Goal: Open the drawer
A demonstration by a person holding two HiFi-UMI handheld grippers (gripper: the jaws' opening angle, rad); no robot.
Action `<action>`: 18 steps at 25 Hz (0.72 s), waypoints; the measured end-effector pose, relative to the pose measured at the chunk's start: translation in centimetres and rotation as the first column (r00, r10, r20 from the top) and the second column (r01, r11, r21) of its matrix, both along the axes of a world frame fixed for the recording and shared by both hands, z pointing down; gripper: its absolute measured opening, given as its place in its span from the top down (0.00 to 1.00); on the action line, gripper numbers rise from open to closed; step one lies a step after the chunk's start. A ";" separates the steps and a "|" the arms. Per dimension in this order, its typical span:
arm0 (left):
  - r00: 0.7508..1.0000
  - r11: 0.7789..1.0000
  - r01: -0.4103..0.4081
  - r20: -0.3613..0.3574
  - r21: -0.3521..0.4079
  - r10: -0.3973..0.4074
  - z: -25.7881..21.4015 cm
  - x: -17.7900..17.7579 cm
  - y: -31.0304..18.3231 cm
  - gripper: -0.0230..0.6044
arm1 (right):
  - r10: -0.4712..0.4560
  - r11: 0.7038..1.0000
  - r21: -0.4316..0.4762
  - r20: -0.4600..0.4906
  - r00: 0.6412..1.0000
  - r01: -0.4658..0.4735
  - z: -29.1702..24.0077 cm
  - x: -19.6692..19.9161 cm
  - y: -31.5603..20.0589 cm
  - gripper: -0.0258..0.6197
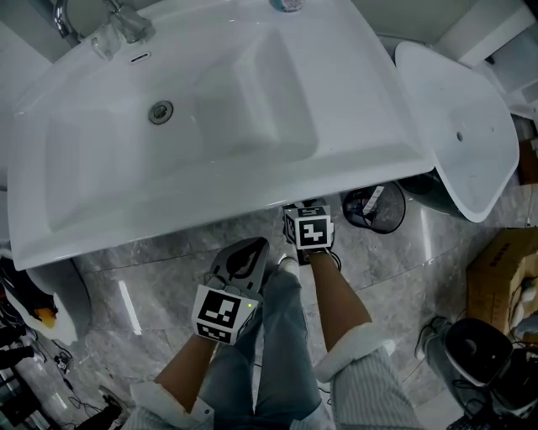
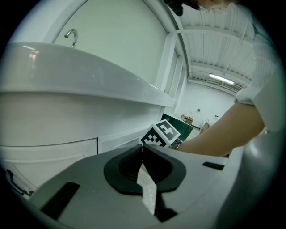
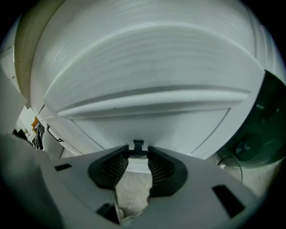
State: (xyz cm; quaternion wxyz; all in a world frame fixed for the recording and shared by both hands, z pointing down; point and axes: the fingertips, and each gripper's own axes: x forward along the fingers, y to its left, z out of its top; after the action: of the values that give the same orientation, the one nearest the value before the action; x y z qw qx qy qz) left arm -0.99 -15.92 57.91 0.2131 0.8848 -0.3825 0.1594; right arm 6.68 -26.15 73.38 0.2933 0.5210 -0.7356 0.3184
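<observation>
The right tool (image 3: 137,152) pinches the small black handle (image 3: 138,144) at the frame's lower centre, on the white drawer (image 3: 156,118). The left tool (image 2: 143,147) is pressed together, empty. Pull straight back, keeping the pinch square.

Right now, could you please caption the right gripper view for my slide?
The right hand-held gripper grips the small dark handle of the white curved drawer front.

We seem to be in a bathroom mock-up inside a larger hall. A white washbasin (image 1: 252,101) with its tap (image 1: 118,25) fills the upper left, above grey marble floor (image 1: 168,277). Strip lights (image 2: 221,79) and a cardboard box (image 1: 500,269) suggest a workspace.
</observation>
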 end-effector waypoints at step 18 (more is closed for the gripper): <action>1.000 1.000 -0.003 0.003 -0.001 0.003 -0.1 0.9 1.2 0.94 | 0.069 0.998 0.006 0.027 0.997 -0.070 0.0 0.3 3.1 0.74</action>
State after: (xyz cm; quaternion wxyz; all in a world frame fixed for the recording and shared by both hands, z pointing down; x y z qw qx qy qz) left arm -0.09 -14.69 57.78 0.2129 0.8849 -0.3816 0.1614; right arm 6.99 -23.06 73.40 0.2704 0.5430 -0.7220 0.3328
